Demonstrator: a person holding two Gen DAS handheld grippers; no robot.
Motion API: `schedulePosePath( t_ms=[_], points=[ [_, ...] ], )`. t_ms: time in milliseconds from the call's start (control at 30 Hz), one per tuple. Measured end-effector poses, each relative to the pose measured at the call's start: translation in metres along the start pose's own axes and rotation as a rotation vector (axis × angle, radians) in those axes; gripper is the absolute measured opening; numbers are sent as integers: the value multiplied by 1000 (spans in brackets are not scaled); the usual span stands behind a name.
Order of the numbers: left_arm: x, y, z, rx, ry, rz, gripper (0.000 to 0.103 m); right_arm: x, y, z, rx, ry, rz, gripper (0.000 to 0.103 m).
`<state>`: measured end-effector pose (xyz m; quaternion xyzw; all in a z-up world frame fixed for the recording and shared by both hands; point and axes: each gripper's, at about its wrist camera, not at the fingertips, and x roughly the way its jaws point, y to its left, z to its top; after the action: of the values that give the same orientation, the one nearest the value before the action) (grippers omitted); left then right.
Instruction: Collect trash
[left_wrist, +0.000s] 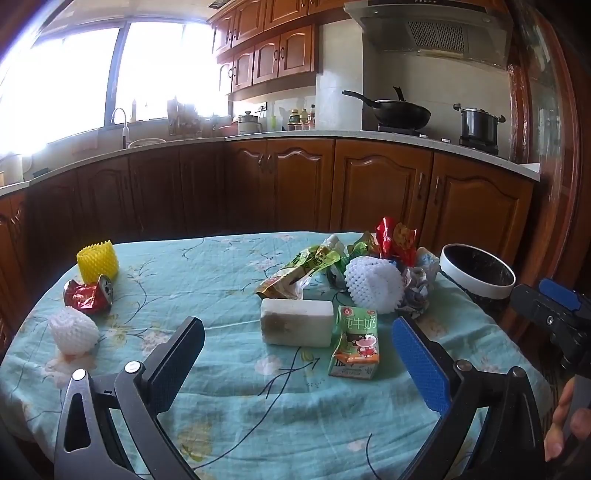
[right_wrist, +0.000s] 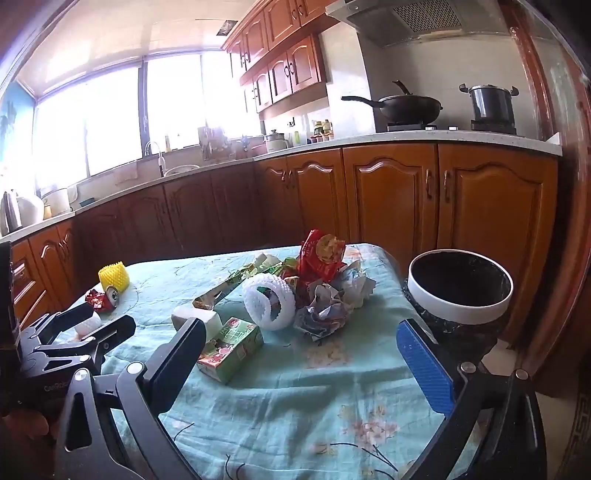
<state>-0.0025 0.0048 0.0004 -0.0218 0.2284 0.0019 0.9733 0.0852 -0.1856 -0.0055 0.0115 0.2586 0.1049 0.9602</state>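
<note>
Both grippers wide and empty above the littered table.

My left gripper (left_wrist: 295, 354) hung spread over the cloth, the milk carton (left_wrist: 355, 343) and white foam block (left_wrist: 297, 326) just ahead. My right gripper (right_wrist: 301, 354) gaped too, holding nothing. Wrappers (right_wrist: 321, 258) and crumpled paper (right_wrist: 332, 306) were heaped centrally; the trash bin (right_wrist: 460, 286) stood at the table's right edge.

Right gripper (right_wrist: 301, 354) hangs wide open above littered tablecloth (right_wrist: 295, 398).
</note>
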Motion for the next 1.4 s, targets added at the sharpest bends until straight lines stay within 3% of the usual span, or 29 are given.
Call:
schedulePosePath(
  t_ms=[1400],
  points=[
    [-2,-2,2,6,-11,3,102,4,-5,-8,37,3,11,103]
  ],
)
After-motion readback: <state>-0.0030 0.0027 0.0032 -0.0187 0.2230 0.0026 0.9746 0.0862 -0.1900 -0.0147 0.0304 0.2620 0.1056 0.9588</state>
